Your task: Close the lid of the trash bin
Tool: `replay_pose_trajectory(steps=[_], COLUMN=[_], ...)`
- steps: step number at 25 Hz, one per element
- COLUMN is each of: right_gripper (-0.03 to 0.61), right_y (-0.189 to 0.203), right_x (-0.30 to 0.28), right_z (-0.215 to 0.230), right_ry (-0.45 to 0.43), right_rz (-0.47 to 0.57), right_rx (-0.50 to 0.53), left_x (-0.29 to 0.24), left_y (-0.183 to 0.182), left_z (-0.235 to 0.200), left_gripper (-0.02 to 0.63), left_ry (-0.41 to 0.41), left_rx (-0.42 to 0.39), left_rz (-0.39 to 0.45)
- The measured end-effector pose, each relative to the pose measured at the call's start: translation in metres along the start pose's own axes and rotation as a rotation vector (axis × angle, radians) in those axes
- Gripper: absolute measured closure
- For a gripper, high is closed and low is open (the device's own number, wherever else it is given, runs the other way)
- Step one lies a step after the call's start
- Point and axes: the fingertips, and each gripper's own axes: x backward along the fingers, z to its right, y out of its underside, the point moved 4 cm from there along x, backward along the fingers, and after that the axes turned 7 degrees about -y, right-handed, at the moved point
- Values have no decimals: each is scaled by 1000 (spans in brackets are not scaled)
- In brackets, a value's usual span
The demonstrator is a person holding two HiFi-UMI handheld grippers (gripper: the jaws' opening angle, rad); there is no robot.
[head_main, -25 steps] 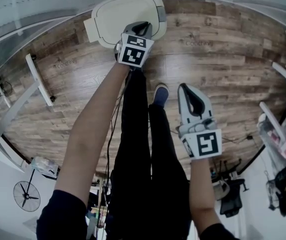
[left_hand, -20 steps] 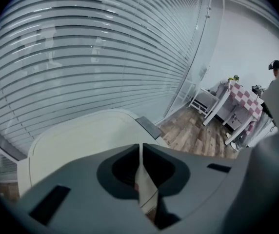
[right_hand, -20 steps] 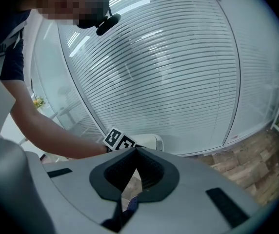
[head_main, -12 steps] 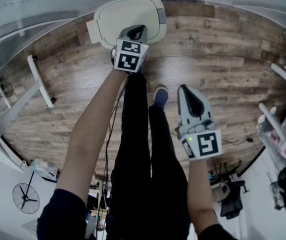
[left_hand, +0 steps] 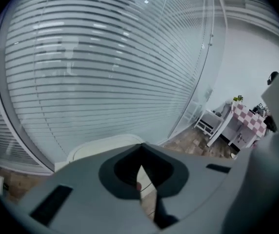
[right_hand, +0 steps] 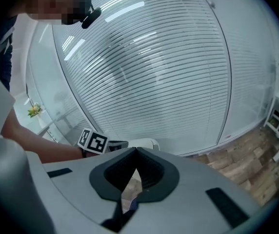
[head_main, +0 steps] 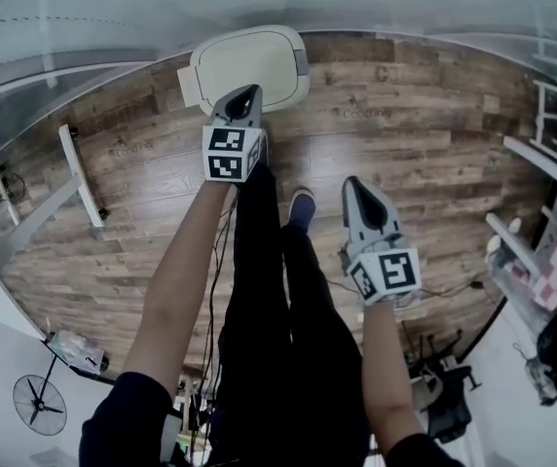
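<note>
I hold my left gripper (head_main: pixel 246 95) pressed together, empty, above the trash bin's near edge; its lid (head_main: pixel 249 61) looks down. My right gripper (head_main: pixel 356 185), also closed, idles nearer, unneeded.

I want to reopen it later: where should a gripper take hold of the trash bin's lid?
Probably the lid at its thin near rim, coming from the near side: it lies flat and wide, so only an edge fits between jaws. Its hinge side is unclear.

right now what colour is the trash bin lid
Plain cream white, no pattern. The lid shows best in the head view.
</note>
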Motion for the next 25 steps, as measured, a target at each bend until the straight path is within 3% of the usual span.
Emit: replay_pose_trajectory(steps=[6,13,20,25], right_gripper=[574,575,575,575], right_y=[-19,-50,-57,-58], right_x=[16,60,138,178], right_z=[-9,-34,-63,-91], right_ry=[14,-8,-23,-36], right_rz=[-1,71,105,109], right_rx=[81,132,167,292], left_x=[87,199,314,391], left_y=[-37,-72,-85,-85], left_z=[-1,31,76,96], left_gripper=[607,607,607,607], left_ry=[-48,-68,-110,-144], left_rx=[18,38,47,49], left_rz=[122,240,337,413])
